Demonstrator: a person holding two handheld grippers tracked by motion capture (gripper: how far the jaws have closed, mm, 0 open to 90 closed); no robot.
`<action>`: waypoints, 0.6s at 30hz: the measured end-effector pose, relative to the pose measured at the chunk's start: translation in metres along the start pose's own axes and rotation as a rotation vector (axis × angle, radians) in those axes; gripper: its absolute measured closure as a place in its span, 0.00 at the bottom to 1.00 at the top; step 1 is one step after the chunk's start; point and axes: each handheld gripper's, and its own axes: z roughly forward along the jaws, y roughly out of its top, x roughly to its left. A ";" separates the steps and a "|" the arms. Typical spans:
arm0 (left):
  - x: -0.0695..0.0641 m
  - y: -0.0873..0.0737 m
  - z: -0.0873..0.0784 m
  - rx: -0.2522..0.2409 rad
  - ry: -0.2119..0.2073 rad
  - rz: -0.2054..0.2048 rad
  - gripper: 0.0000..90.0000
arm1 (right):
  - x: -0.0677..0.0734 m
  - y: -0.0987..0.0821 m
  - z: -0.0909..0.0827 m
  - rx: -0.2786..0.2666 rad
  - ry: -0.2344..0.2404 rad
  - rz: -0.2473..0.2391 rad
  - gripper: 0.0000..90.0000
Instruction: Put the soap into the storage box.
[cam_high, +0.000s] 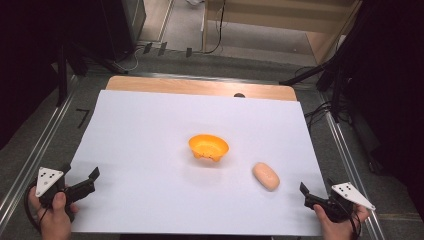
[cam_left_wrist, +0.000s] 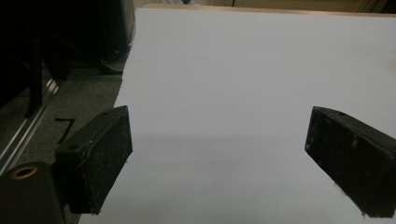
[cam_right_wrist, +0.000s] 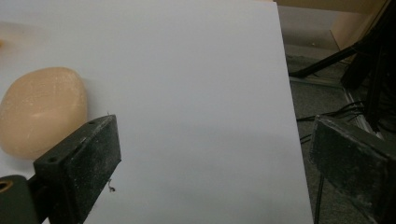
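Observation:
An orange bowl (cam_high: 208, 146) stands near the middle of the white sheet (cam_high: 150, 130). A pale peach, rounded lump (cam_high: 265, 176) lies to its right and nearer me. It also appears at the left edge of the right gripper view (cam_right_wrist: 42, 109), just beyond that gripper's left jaw and outside the gap. My right gripper (cam_high: 316, 186) (cam_right_wrist: 217, 140) rests at the sheet's near right corner, open, with bare sheet between its jaws. My left gripper (cam_high: 80, 171) (cam_left_wrist: 219, 135) is at the near left edge, open and empty.
The sheet covers a wooden table (cam_high: 200, 86), and a small dark knob (cam_high: 239, 95) sits at its far edge. Metal rails (cam_high: 30, 150) run along the floor on both sides. Black stand legs and cables (cam_high: 320, 80) lie off the far right corner.

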 end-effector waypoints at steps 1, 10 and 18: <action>0.000 0.000 0.000 0.000 0.000 0.000 0.09 | 0.000 0.000 0.000 0.000 0.000 0.000 0.03; -0.001 0.001 0.002 0.019 -0.003 0.008 0.09 | -0.001 0.002 0.000 -0.003 -0.008 0.004 0.26; 0.000 0.001 0.002 0.024 -0.009 0.007 0.09 | 0.002 0.003 0.001 0.012 0.030 -0.043 0.42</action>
